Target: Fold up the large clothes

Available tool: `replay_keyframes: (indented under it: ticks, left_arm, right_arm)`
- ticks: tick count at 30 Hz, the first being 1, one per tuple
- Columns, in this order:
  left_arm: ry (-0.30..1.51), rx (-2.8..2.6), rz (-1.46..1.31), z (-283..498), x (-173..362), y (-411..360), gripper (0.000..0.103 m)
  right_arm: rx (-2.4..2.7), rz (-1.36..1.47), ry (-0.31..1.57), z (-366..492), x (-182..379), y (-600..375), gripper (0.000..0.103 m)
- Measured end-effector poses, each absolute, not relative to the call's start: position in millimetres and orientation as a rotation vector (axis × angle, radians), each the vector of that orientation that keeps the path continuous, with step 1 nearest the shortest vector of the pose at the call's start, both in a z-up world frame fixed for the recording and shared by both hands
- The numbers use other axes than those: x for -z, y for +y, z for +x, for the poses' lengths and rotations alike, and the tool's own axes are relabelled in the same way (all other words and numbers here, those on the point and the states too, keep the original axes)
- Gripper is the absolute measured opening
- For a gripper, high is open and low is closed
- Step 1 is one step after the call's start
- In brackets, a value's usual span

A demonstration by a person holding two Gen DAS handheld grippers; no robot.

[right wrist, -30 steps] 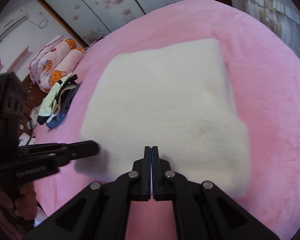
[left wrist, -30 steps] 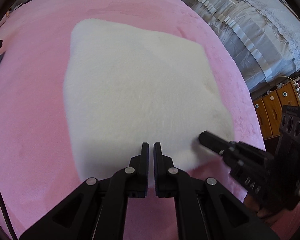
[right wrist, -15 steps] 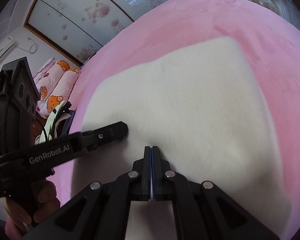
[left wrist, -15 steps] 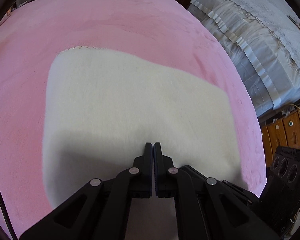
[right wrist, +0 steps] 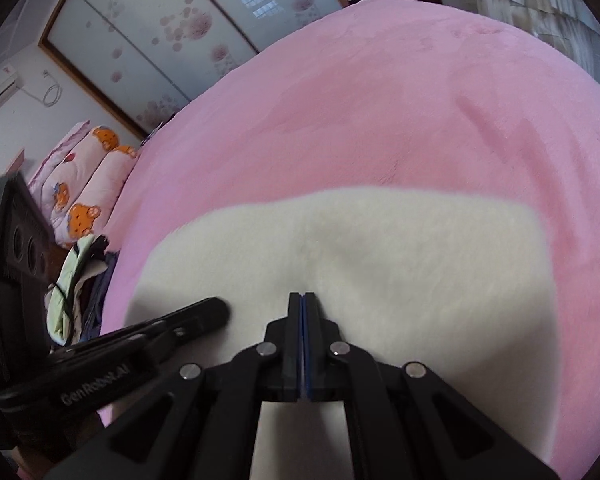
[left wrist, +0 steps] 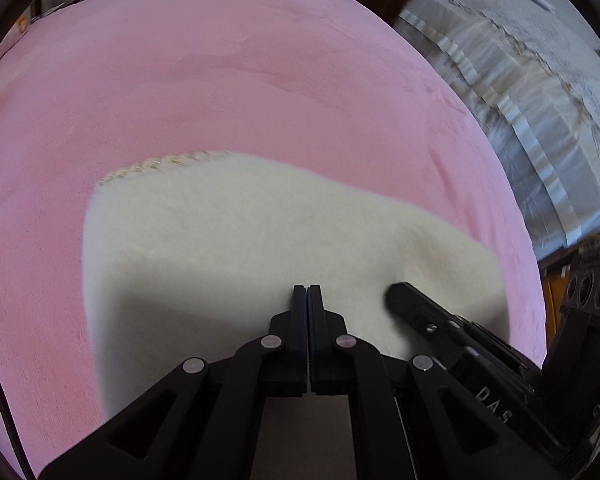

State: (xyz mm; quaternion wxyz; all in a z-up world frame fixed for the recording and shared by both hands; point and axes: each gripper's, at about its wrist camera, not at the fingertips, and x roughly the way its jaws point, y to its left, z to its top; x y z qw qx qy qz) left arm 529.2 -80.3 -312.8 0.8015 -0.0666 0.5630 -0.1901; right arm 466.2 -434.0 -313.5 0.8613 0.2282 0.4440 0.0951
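A cream fleece garment lies folded on the pink bed cover, with a stitched hem at its far left edge. It also shows in the right wrist view. My left gripper is shut on the garment's near edge and holds it raised. My right gripper is shut on the same near edge, close beside the left. The right gripper shows in the left wrist view, and the left gripper shows in the right wrist view. The garment's near part is hidden under the grippers.
A second bed with grey-white bedding stands to the right. Pink bear-print quilts and a pile of clothes lie at the bed's left side. A wardrobe with flowered sliding doors stands behind.
Both grippers closed on the garment's near edge and carried it forward and up. The visible cream area shrank toward the far edge. The two grippers came closer together.
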Motion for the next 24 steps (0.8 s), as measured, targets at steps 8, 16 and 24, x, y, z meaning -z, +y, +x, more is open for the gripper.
replay_keyframes:
  ticks: [8,16,24]
  left_arm:
    - [1.174,0.404,-0.247,533,317,-45,0.001]
    - [1.147,0.366,-0.151,525,302,-48,0.001]
    - [1.1,0.218,-0.111,519,267,-16,0.01]
  right_arm:
    - [-0.037,0.554,0.872,446,316,-472,0.0]
    - [0.029,0.41,0.898,441,303,-472,0.0]
    - [0.048,0.249,0.926,430,273,-482,0.0]
